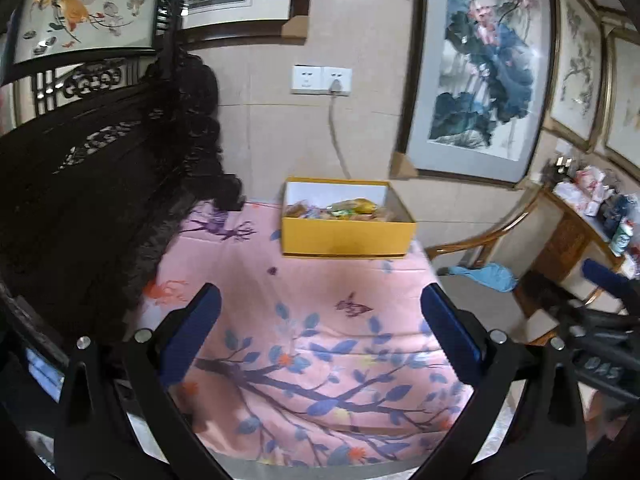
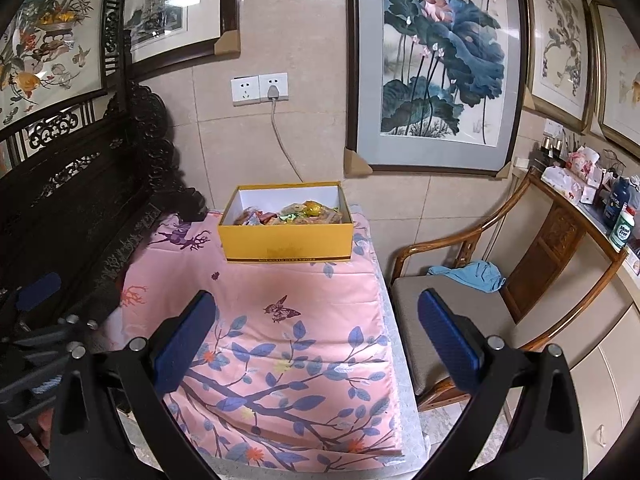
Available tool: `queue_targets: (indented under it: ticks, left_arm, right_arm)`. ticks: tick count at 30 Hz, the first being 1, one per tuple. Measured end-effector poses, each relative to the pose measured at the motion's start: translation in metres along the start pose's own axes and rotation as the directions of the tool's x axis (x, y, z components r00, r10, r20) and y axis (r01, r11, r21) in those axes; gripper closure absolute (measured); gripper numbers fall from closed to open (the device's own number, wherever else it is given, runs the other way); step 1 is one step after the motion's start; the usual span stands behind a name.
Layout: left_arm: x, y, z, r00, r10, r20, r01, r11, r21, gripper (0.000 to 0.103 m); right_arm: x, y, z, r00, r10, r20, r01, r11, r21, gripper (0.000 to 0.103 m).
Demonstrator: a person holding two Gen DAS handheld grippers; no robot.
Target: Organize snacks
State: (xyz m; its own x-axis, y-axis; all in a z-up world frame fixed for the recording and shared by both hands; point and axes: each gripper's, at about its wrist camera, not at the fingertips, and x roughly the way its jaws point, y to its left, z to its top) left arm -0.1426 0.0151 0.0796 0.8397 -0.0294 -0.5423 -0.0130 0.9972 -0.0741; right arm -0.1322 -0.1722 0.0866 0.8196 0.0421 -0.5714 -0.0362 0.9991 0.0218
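A yellow box (image 1: 347, 236) (image 2: 286, 238) stands open at the far end of a table covered by a pink floral cloth (image 1: 304, 320) (image 2: 276, 340), against the wall. Wrapped snacks (image 1: 340, 210) (image 2: 292, 214) lie heaped inside it. My left gripper (image 1: 320, 300) is open, held over the near half of the cloth, with nothing between its blue-padded fingers. My right gripper (image 2: 316, 304) is open too, over the cloth's right edge, well short of the box. The right gripper shows at the left wrist view's right edge, and the left gripper (image 2: 36, 292) at the right wrist view's left edge.
A dark carved wooden bench (image 1: 100, 184) (image 2: 80, 200) flanks the table on the left. A wooden armchair (image 2: 480, 300) (image 1: 500, 248) with a blue cloth (image 2: 472, 274) stands right. Beyond it a counter (image 2: 592, 208) holds bottles and packets. Framed paintings and a wall socket (image 2: 260, 88) with a cable are behind.
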Motion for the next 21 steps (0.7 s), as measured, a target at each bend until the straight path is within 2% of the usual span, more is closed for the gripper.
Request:
queue_targets:
  ticks: [5,9,12,21]
  left_arm:
    - [0.008,0.000,0.003,0.997,0.067,-0.027,-0.067,0.998,-0.006,0.002]
    - [0.013,0.003,0.002,0.996,0.058,-0.060,-0.060,0.998,-0.022,0.002]
    - [0.012,0.000,0.001,0.996,0.075,-0.054,-0.076,0.997,-0.005,0.002]
    - [0.009,-0.006,0.000,0.997,0.057,-0.048,-0.056,0.998,0.032,0.002]
  right_arm:
    - [0.002,-0.003,0.000,1.000,-0.004,-0.004,0.004,1.000,0.002,0.001]
    - [0.001,-0.006,0.002,1.000,-0.013,0.004,0.013,1.000,0.004,0.001]
    - [0.000,-0.007,0.002,1.000,-0.017,0.007,0.017,1.000,0.008,0.001]
    - [-0.001,-0.006,0.004,1.000,-0.024,0.008,0.024,1.000,-0.011,0.001]
